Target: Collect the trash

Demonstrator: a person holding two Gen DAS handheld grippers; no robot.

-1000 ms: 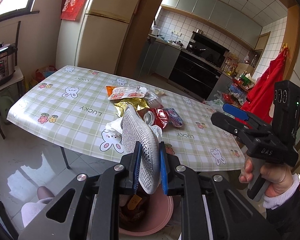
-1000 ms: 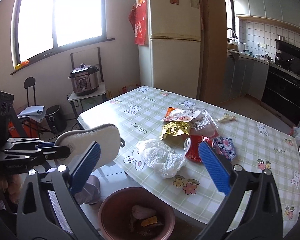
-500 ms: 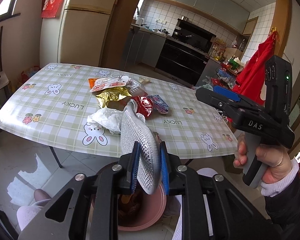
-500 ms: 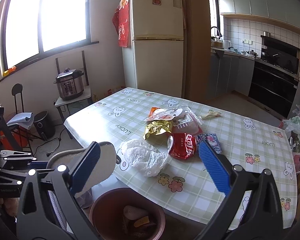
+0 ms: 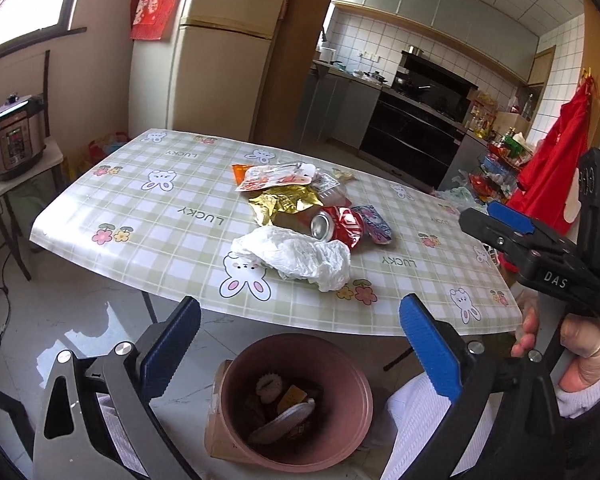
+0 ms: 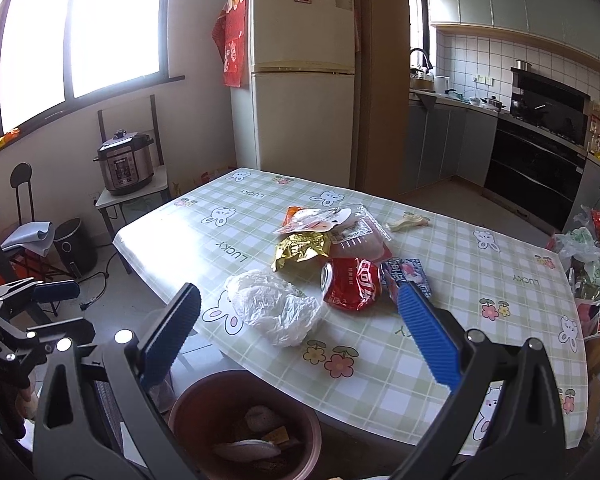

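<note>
The crumpled white plastic bag [image 5: 294, 258] ahead of the empty, just-spread left claw [image 5: 300, 344] could be snagged and the red crushed can [image 5: 340, 226] beside it swept off the table [image 5: 148, 216], past the pink bin [image 5: 296, 400] below.

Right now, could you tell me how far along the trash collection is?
Done: a grey insole lies in the pink bin with other scraps. The left tool has just been opening above the bin, nothing between its jaws. The right tool is open and empty too. Left on the table: a white plastic bag, a crushed red can, a gold wrapper and several more packets.
</note>
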